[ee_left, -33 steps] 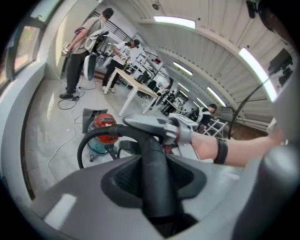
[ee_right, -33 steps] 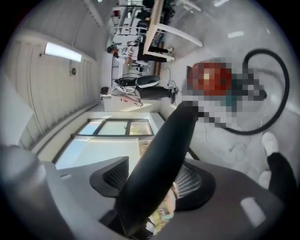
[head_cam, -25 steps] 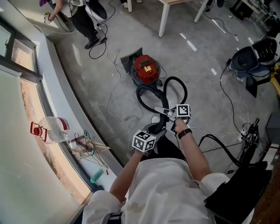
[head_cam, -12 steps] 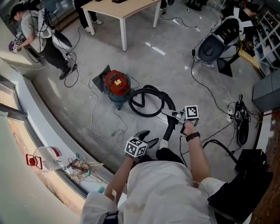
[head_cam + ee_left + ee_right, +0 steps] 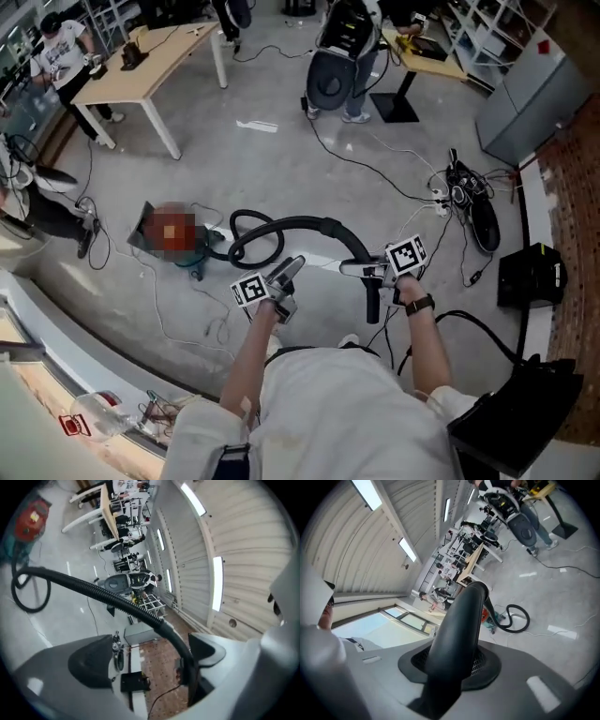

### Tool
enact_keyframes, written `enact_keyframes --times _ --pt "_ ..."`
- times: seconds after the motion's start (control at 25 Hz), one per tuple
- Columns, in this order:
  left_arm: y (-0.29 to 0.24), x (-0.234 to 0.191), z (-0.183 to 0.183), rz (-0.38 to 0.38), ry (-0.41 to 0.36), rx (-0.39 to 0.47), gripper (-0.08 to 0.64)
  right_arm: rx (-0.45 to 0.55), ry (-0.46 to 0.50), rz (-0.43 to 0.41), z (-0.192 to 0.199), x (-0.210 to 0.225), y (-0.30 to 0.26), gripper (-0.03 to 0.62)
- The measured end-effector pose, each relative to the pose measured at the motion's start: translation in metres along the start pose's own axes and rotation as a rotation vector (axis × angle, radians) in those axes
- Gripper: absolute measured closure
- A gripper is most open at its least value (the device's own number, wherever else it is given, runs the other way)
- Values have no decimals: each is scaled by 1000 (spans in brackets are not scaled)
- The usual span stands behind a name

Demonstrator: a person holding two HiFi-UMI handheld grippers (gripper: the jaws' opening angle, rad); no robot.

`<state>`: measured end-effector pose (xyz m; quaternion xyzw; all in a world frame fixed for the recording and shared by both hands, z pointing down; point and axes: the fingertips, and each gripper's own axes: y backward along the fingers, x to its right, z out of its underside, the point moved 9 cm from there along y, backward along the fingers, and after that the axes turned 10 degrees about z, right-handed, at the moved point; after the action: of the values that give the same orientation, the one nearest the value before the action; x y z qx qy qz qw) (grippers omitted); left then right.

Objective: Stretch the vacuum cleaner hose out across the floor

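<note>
The vacuum cleaner stands on the floor at the left, its body under a mosaic patch. Its black hose leaves it in one loop, then arcs right and bends down into a rigid black end tube. My right gripper grips that tube, and its jaws are closing on it; the right gripper view shows the tube pressed against the pad. My left gripper hangs below the arc with its jaws opening wide. In the left gripper view the hose runs past beyond the jaws, untouched.
A wooden table and a person are at the far left. An office chair stands at the top. Cables and a power strip lie right of the hose, a black case further right. The window ledge runs along the left.
The left gripper has let go of the hose and opened. The right gripper has carried the end tube away from the vacuum, and the tight coils have drawn out into one loop and a long arc.
</note>
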<state>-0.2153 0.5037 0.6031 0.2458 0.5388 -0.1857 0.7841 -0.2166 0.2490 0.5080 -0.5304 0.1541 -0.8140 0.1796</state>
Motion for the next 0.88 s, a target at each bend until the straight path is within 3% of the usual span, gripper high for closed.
enact_keyframes --times 0.08,0.16,0.24,0.36,0.44,0.6,0.68,0.8,0.88 --pt "-64 2 26 111 92 -7 29 16 27 61 14 21 53 470" --pt "-129 5 60 171 142 -55 14 24 77 113 29 39 101 471" --pt "-190 7 91 174 170 -95 14 45 119 153 44 57 146 476" --pt "-268 7 141 162 279 -78 25 45 194 189 78 75 205 486" --pt "-313 10 180 161 345 -99 46 11 268 235 106 88 243 492" --pt "-374 26 235 179 447 -182 220 54 294 364 137 109 304 500" --pt "-397 33 267 165 480 -252 247 118 302 492 160 116 335 502" --pt "-449 47 322 132 509 -355 295 211 381 780 191 137 399 508" --pt "-488 59 359 132 530 -429 306 251 402 920 210 149 441 517"
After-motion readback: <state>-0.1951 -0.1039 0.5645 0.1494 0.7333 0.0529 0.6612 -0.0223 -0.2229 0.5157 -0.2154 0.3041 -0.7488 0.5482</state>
